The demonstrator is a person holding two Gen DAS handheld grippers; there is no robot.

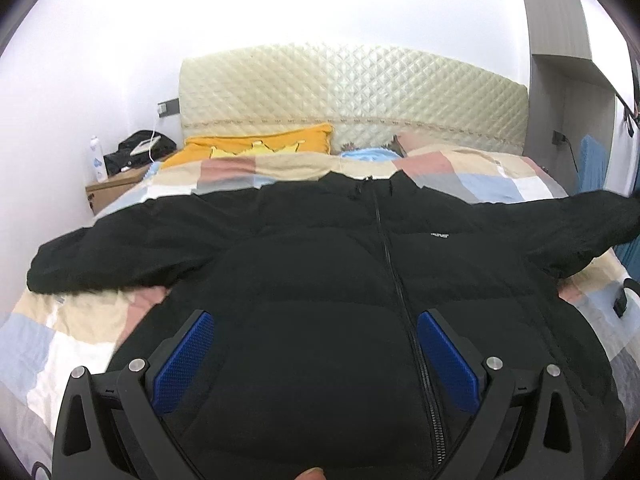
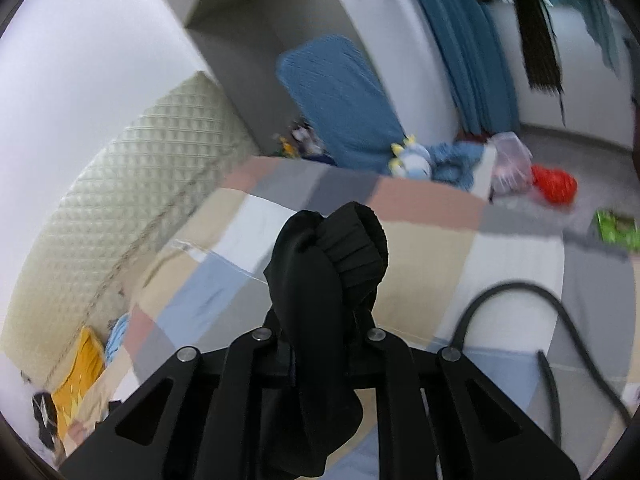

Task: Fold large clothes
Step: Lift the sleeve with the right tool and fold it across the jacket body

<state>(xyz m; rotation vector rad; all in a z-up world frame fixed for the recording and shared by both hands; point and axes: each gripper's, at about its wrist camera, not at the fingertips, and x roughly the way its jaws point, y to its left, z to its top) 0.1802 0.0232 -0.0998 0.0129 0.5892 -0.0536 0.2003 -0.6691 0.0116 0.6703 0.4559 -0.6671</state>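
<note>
A black puffer jacket (image 1: 320,272) lies front up on the checked bedspread (image 1: 80,344), zipped, with both sleeves spread out sideways. My left gripper (image 1: 316,356) is open above the jacket's lower front, its blue pads (image 1: 184,360) apart and holding nothing. My right gripper (image 2: 320,316) is shut on the jacket's right sleeve cuff (image 2: 352,244), a ribbed black cuff bunched between the fingers and lifted above the bed. The far end of that sleeve (image 1: 600,216) shows at the right edge of the left wrist view.
A quilted cream headboard (image 1: 360,92) and a yellow pillow (image 1: 256,148) are at the bed's head. A wooden nightstand (image 1: 112,188) with a bottle stands on the left. Blue fabric (image 2: 340,100), toys and a red bag (image 2: 554,184) lie beside the bed. A black cable (image 2: 520,292) crosses the bedspread.
</note>
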